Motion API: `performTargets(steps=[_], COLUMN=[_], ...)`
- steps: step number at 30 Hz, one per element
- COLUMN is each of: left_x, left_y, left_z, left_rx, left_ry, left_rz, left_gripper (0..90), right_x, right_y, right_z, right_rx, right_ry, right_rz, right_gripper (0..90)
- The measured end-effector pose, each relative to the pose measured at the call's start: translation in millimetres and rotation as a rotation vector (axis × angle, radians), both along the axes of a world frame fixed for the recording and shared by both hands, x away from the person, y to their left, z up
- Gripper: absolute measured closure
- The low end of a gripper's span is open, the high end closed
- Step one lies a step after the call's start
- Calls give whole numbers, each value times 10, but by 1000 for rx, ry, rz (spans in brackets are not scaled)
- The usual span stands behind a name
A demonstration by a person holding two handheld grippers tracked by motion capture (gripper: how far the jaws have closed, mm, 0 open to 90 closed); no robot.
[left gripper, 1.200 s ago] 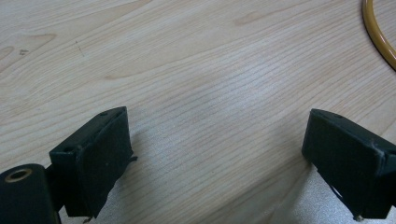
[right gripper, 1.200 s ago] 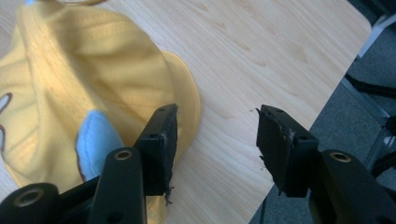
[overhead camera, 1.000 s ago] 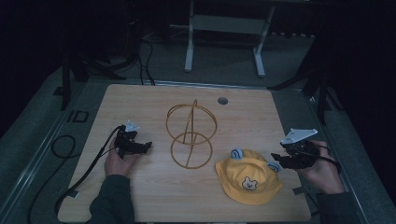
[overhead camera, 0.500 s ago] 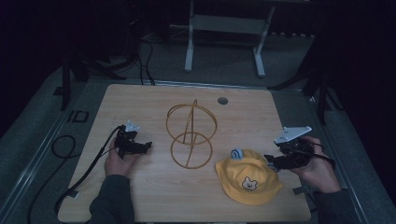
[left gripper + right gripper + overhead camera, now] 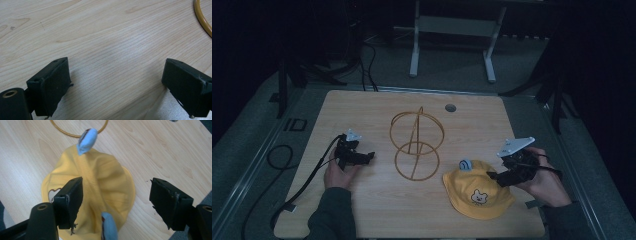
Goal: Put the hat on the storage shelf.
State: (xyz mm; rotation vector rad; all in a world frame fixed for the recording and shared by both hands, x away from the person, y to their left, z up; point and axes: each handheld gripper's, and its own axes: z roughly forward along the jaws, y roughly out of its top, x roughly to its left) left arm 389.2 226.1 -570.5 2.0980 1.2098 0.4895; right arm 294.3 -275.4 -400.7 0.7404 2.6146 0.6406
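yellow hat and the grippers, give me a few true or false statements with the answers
1. The hat hangs on the wire stand. False: it lies flat on the table, beside the stand.
2. The right gripper is open, with the hat under its jaws. True.
3. The left gripper is shut on the stand's ring. False: it is open over bare wood, holding nothing.
4. The hat has two light blue ears. True.
5. The hat lies on the person's left side of the table. False: it lies on the right, by the right gripper.
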Motion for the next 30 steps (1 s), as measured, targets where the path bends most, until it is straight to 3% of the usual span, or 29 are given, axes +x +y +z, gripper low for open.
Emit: performTargets(steps=[12,30], left_x=[0,0], left_y=[0,0], left_z=[0,0], left_rx=[0,0], left_ry=[0,0], left_rz=[0,0], left_gripper=[80,80], right_x=[18,146], right_y=[167,289], right_z=[-103,-240], right_rx=[-40,-114], right_ry=[43,163], right_rz=[71,88], right_gripper=[257,366])
